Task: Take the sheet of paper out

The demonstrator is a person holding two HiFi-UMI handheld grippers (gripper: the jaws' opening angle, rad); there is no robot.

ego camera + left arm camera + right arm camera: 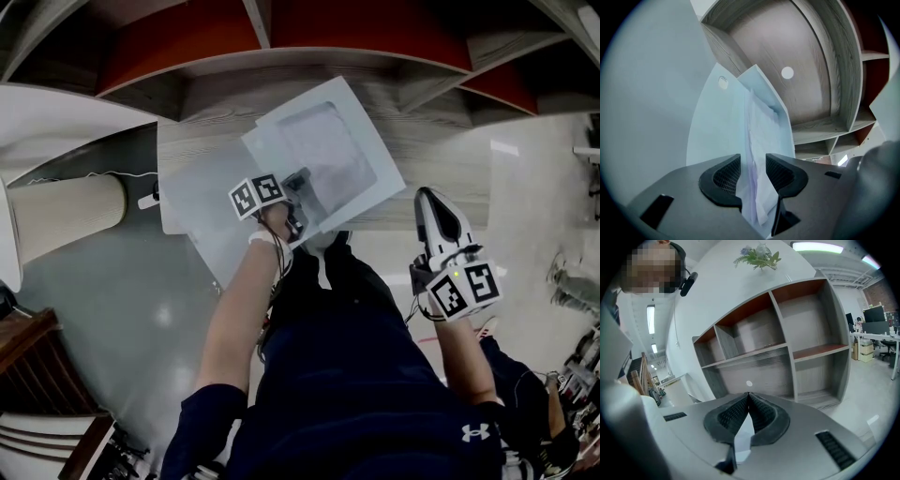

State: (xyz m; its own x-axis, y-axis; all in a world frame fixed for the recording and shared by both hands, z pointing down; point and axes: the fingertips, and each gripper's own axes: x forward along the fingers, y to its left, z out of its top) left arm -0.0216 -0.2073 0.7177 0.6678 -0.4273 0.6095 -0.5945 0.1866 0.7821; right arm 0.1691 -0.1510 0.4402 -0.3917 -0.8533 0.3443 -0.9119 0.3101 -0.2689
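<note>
A pale translucent plastic folder (323, 150) lies on the wood-grain shelf top (450, 141), its near corner hanging over the front edge. In the left gripper view the folder (715, 136) rises ahead of me. A thin white sheet of paper (757, 140) sticks out of its mouth and runs down between the jaws. My left gripper (298, 214) (753, 173) is at that near corner. It is open, with a gap on both sides of the sheet. My right gripper (433, 202) (748, 397) hangs in the air to the right, beyond the shelf's front edge, shut and empty.
A cream cylinder (66, 211) and a thin white cable (122, 175) lie to the left on a curved white counter. Grey shelf compartments with red-brown backs (811, 324) stand ahead of the right gripper. A person stands at the left (628, 333). Below is shiny floor (525, 187).
</note>
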